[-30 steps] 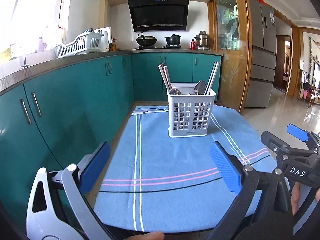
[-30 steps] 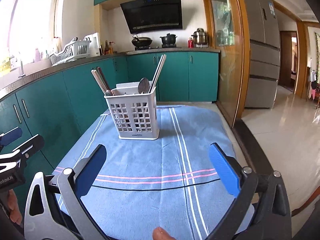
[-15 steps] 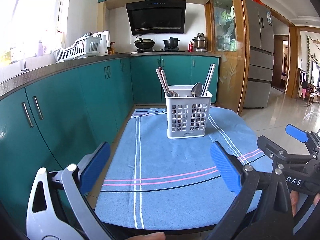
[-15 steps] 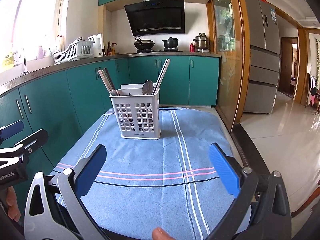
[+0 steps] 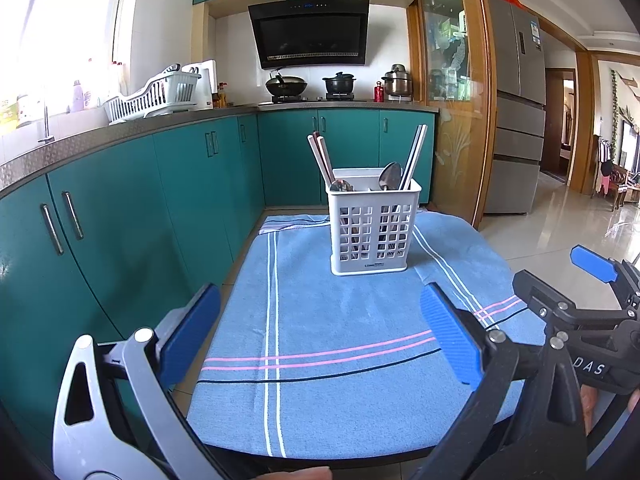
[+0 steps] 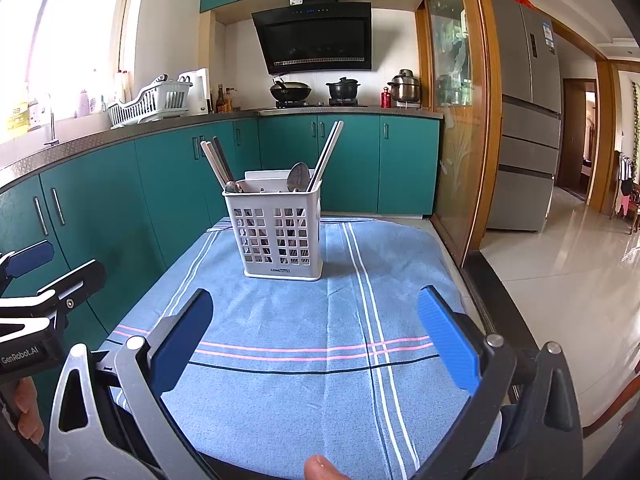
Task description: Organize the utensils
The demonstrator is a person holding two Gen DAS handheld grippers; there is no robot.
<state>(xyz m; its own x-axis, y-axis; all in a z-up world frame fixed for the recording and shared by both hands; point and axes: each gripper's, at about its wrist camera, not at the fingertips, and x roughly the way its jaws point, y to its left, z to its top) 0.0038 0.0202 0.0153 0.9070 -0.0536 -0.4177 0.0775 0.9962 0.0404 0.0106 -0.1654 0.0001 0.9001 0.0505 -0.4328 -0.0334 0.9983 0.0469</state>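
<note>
left tongs (image 5: 320, 332) and right tongs (image 6: 316, 332) drawn back and raised, utensil basket (image 5: 374, 228) farther off

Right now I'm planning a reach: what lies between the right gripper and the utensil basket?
Only bare blue cloth between right gripper and utensil basket, per right wrist view.

The left claw (image 5: 320, 330) hangs wide apart over the near edge of the bench (image 5: 304, 450), blue pads (image 5: 448, 336) gripping nothing. At twelve o'clock stands the white utensil basket (image 5: 374, 228) on the blue striped cloth (image 5: 340, 320), holding chopsticks (image 5: 321, 156) leaning left, a spoon (image 5: 390, 174), and chopsticks (image 5: 415, 154) leaning right. At three o'clock the right claw (image 5: 576, 300) enters view.
</note>
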